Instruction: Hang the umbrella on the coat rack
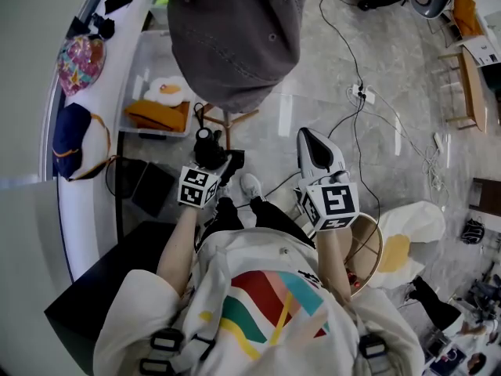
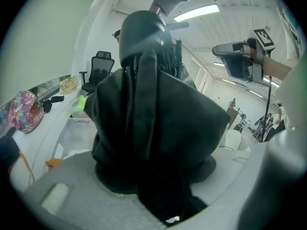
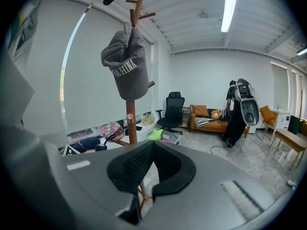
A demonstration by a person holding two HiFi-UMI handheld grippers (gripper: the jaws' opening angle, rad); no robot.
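One wooden coat rack (image 3: pixel 130 121) is standing in front of you, and a grey cap (image 3: pixel 126 71) is hanging over its top pegs. Beside it, a long white counter (image 1: pixel 74 202) is curving along the window, carrying a colourful pouch (image 1: pixel 80 61).

You are holding the folded black umbrella (image 2: pixel 158 128) in your left gripper (image 1: pixel 213 161). Its jaws are clamping on the bundled fabric, which is bulging out over them and filling most of the left gripper view. The umbrella's rounded end is pointing up toward the cap, near the rack's pole but not hanging on any peg.

Your right gripper (image 3: pixel 150 150) is hovering just beside the left one, its dark pads meeting at the tips with nothing between them, and it is facing the pole.
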